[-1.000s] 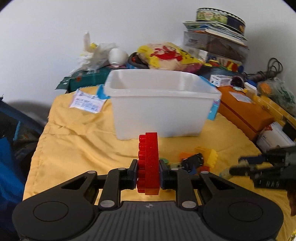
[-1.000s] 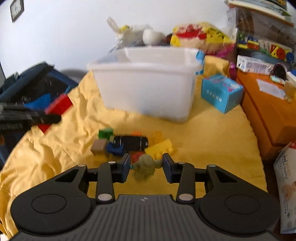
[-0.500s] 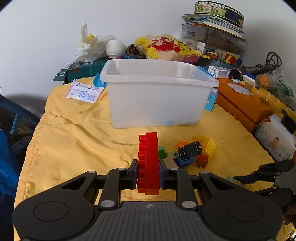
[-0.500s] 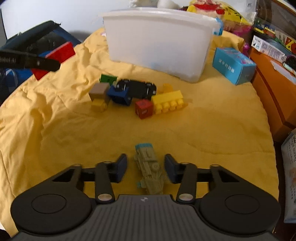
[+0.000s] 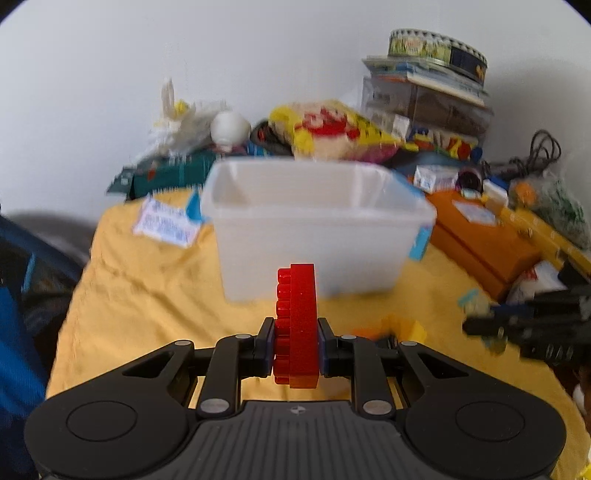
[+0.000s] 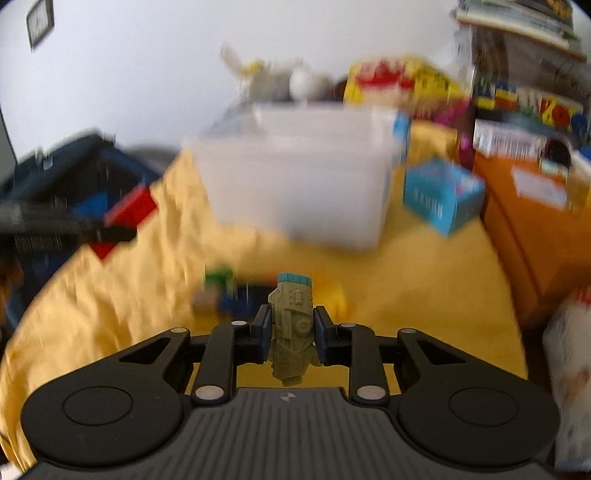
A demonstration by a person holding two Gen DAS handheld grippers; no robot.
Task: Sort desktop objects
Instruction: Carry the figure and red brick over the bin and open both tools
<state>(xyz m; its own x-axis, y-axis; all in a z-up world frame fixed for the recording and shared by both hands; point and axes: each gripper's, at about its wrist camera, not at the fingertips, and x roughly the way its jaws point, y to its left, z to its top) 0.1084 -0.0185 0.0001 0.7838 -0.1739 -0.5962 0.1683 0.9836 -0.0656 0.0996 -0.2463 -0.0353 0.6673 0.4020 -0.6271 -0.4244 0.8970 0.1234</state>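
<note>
Two grippers clamped, red brick, green toy

Red brick glossy plastic; bin translucent smooth plastic; yellow cloth matt, wrinkled.

Plain white wall behind. Yellow cloth covers the surface. Orange cabinet at right. 1 small framed clock hangs upper left.

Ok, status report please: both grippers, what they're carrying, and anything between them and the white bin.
Left gripper shut on red brick. Right gripper shut on green toy. White bin ahead, nothing blocking; loose blocks on the yellow cloth below.
</note>
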